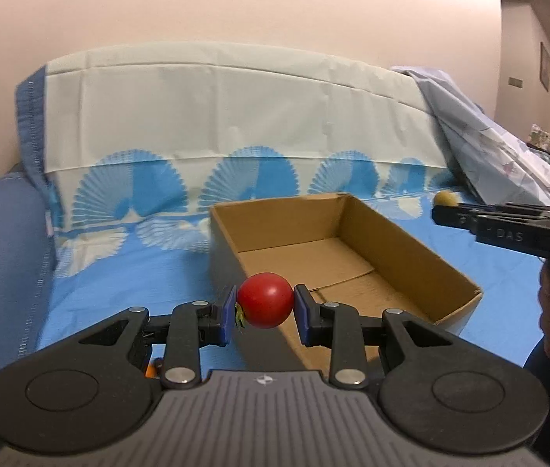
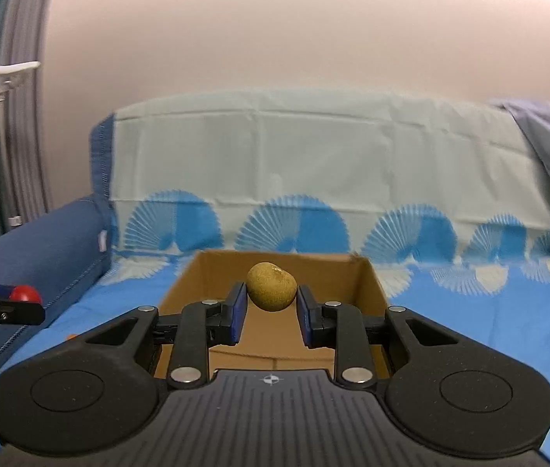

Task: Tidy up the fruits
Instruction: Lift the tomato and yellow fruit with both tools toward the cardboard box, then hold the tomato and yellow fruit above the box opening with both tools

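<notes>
My left gripper [image 1: 265, 305] is shut on a red tomato [image 1: 265, 299] with a green stem, held above the near left corner of an open cardboard box [image 1: 411, 249]. My right gripper [image 2: 271, 303] is shut on a brown kiwi [image 2: 272, 286], held above the near end of the same box [image 2: 368, 280]. In the left wrist view the right gripper [image 1: 440, 210] shows at the right with the kiwi [image 1: 445, 197] at its tip. In the right wrist view the left gripper [image 2: 30, 305] shows at the far left with the tomato [image 2: 25, 294]. The box floor looks bare.
The box stands on a blue sheet with a fan pattern [image 1: 119, 272] over a sofa. A pale cloth covers the backrest [image 1: 216, 116]. A blue armrest [image 2: 34, 268] is at the left. A crumpled light sheet [image 1: 489, 144] lies at the right.
</notes>
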Demonstrator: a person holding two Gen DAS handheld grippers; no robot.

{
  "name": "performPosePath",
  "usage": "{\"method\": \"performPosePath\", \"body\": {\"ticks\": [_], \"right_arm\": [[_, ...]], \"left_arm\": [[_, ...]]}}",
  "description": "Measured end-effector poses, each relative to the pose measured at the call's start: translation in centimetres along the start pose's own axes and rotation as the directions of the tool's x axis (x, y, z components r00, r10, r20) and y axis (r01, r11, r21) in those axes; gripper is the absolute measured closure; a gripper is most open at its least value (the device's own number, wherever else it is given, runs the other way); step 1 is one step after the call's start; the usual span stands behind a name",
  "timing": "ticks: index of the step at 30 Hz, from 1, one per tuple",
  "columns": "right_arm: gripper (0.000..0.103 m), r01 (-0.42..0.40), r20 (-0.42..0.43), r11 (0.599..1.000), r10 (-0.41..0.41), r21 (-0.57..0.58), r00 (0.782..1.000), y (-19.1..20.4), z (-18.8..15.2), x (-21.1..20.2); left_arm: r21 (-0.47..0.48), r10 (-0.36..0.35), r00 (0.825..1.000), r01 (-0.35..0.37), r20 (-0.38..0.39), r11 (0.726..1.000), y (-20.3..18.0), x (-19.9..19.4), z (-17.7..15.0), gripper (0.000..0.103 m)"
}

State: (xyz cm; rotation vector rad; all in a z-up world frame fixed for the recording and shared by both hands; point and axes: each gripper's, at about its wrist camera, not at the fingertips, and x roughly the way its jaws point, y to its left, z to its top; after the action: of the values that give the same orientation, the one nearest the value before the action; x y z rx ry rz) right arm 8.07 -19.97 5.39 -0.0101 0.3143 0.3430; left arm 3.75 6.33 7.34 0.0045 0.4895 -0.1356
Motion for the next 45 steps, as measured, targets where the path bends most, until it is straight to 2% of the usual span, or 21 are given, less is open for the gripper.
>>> {"method": "performPosePath", "body": {"ticks": [6, 13, 23, 45], "right_arm": [[0.074, -0.003, -0.002, 0.998, 0.003, -0.069, 1.0, -0.7, -0.5, 1.9], [0.074, 0.065, -0.025, 0.996, -0.067, -0.063, 0.997, -2.3, -1.0, 2.8], [0.074, 0.113, -0.072, 0.992, -0.117, -0.048, 0.991, -3.2, -1.7, 4.3], [0.074, 0.11, -0.124, 0.991, -0.118, -0.07, 0.985, -2.6, -2.3, 6.1]], "left_arm": [[-0.049, -0.084, 0.995, 0.086, 0.046, 0.995, -0.6, 2.2, -0.5, 0.068], [-0.055, -0.111, 0.993, 0.113, 0.038, 0.992, -1.6, 4.7, -1.0, 0.068], [-0.002, -0.11, 0.994, 0.11, 0.021, 0.994, -2.8, 7.6, -1.4, 0.068], [0.019, -0.115, 0.993, 0.114, 0.027, 0.993, -4.1, 8.7, -1.6, 0.068]]}}
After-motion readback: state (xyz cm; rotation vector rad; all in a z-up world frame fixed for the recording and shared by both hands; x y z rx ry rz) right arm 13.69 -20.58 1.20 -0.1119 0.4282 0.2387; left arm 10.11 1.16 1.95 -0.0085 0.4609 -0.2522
